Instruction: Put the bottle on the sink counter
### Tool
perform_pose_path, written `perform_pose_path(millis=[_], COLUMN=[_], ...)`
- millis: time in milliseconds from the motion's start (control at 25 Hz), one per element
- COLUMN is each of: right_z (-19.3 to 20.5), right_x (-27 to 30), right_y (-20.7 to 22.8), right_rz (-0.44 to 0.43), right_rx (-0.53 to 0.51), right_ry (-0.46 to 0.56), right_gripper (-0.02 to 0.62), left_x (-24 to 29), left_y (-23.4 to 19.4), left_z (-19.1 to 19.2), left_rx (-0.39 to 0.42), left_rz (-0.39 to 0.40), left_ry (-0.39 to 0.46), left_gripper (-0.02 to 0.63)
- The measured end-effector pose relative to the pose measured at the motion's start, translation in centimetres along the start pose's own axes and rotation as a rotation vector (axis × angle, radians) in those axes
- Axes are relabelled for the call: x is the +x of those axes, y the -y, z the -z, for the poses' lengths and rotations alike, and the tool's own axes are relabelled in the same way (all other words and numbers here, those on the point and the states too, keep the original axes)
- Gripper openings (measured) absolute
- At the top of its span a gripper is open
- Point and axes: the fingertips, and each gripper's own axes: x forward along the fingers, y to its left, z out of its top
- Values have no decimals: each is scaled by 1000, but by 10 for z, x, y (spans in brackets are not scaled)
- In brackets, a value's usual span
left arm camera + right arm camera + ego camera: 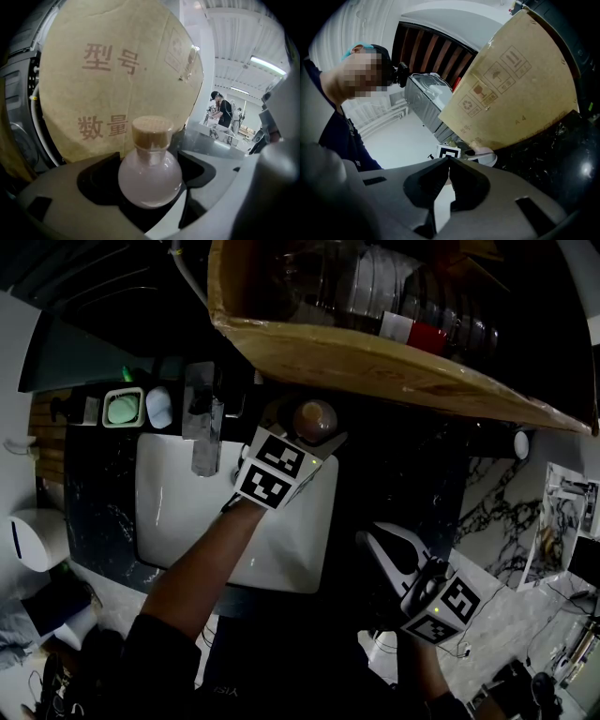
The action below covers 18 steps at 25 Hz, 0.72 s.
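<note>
The bottle is sitting clamped between the left gripper fingers, long axis upright, cork cap pointing up. Beyond the fingers, a cardboard box is showing "型号" and "数量". The right gripper fingers are resting together, empty.

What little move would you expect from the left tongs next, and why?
Probably lower the bottle straight down onto the dark counter beside the sink, then let go. The left tongs grip its round body just under the cardboard box, near the sink's far corner. Whether it touches the counter is unclear.
</note>
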Motion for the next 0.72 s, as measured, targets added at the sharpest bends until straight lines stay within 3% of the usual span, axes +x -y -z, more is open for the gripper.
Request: perform_pose_path(millis=[720], right_z=[9], right_x=[0], right_y=[4], right_rz=[2], right_rx=[-45], right_ry=[-47], right_gripper=[28], left_x=[4], left_y=[0], left_z=[2], left_rx=[74], left_rz=[-30], left_ry=[-10], left_gripper=[387])
